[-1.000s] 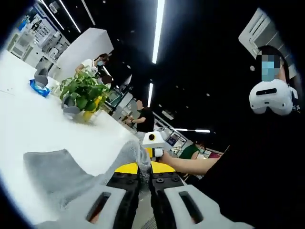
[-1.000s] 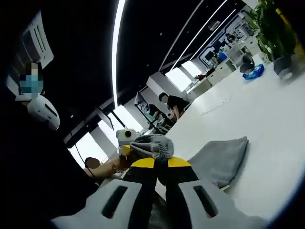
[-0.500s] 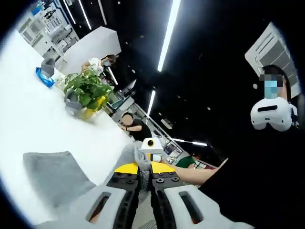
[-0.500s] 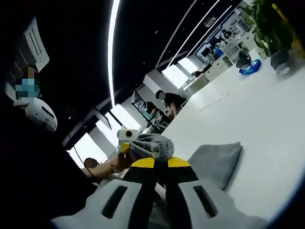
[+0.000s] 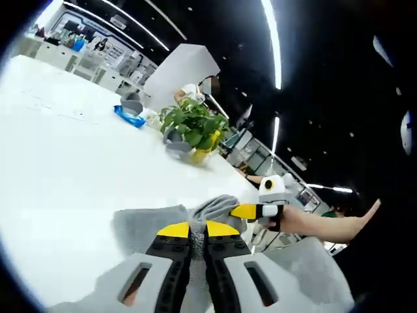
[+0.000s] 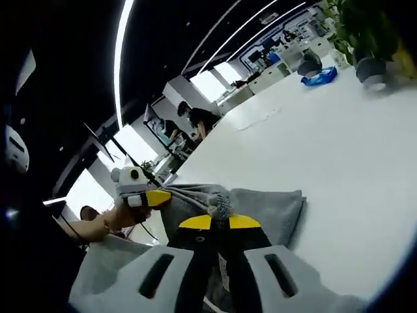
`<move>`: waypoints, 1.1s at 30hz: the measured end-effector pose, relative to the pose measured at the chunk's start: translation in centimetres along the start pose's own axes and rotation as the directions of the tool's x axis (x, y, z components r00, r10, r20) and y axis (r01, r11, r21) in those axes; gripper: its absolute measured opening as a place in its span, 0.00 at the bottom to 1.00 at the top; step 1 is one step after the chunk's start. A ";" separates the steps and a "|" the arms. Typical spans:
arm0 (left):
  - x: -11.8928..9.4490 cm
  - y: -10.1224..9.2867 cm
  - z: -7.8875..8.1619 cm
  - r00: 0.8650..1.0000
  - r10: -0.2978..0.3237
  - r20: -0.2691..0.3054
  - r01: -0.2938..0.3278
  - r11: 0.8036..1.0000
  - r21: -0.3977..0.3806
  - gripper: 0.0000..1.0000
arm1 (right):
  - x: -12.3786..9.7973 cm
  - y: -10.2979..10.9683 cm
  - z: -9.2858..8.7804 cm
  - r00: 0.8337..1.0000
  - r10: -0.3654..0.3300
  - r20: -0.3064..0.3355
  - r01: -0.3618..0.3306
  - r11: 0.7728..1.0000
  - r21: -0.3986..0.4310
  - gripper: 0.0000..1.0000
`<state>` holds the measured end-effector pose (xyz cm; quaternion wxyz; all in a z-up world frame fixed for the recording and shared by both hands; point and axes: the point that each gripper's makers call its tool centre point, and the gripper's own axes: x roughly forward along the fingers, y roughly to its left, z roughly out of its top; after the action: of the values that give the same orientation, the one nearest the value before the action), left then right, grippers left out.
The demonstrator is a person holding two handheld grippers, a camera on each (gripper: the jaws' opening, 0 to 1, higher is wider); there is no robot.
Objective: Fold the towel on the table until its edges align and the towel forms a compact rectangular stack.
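Towel: we see the grey towel (image 5: 146, 225) lying on the white table (image 5: 58, 169), with one edge lifted and bunched up between our two grippers; in the right gripper view the same towel (image 6: 267, 208) spreads flat behind a gathered fold.
Left gripper: our left gripper (image 5: 190, 229) has its yellow-tipped jaws pressed together on a raised fold of the towel, which pokes up just past the tips.
Right gripper: our right gripper (image 6: 219, 222) has its jaws closed on a bunched corner of the towel, the cloth puckered right above the yellow tips.
Other gripper in the left gripper view: we see the right gripper (image 5: 251, 211) coming in from the right, held by a hand (image 5: 296, 220), its yellow tip touching the same lifted fold.
Other gripper in the right gripper view: the left gripper (image 6: 153, 197) enters from the left, held by a hand (image 6: 107, 222), its tip at the gathered cloth.
Table surroundings: a potted plant (image 5: 193, 130) stands well beyond the towel, with a blue packet (image 5: 130, 117) near it.
Background: we see people seated at far desks under long ceiling lights.
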<state>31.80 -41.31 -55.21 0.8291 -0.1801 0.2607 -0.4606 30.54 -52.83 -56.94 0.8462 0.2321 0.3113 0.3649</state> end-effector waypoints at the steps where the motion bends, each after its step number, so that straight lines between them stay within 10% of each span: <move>1: 0.2 0.4 -0.2 1.000 0.019 -0.010 -0.019 0.999 0.042 0.06 | 0.1 -0.1 -0.1 1.000 -0.006 -0.004 0.006 1.000 -0.009 0.03; 10: 1.4 2.3 -1.4 0.990 0.138 -0.027 -0.127 0.959 0.252 0.06 | 0.7 -1.6 -0.9 0.997 -0.078 -0.014 0.076 0.991 -0.114 0.03; 17: 1.5 2.4 -1.2 0.982 0.189 -0.018 -0.161 0.879 0.448 0.06 | 1.1 -1.8 -0.8 0.993 -0.117 -0.017 0.110 0.971 -0.214 0.03; 21: 1.8 1.6 -0.5 0.980 0.201 0.010 -0.162 0.759 0.631 0.06 | 0.8 -2.1 0.2 0.988 -0.153 0.030 0.154 0.924 -0.350 0.03; 25: 1.7 0.9 1.1 0.967 0.242 0.085 -0.201 0.509 0.837 0.07 | 0.8 -1.2 2.3 0.980 -0.169 0.108 0.201 0.828 -0.524 0.03; 26: 1.8 1.1 1.0 0.963 0.251 0.093 -0.209 0.489 0.847 0.07 | 0.8 -1.2 2.4 0.979 -0.173 0.108 0.204 0.816 -0.541 0.03; 28: 2.6 1.9 0.9 0.962 0.264 0.063 -0.195 0.510 0.838 0.07 | 1.4 -1.9 2.3 0.966 -0.247 0.074 0.238 0.741 -0.628 0.03; 33: 4.5 3.2 1.3 0.959 0.282 -0.026 -0.094 0.404 0.910 0.07 | 2.2 -4.0 3.1 0.927 -0.353 0.124 0.358 0.739 -0.571 0.03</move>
<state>36.68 -43.49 -57.11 0.8160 0.3629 0.0644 -0.4453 35.80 -54.13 -58.02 0.9310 -0.1015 0.2192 0.2737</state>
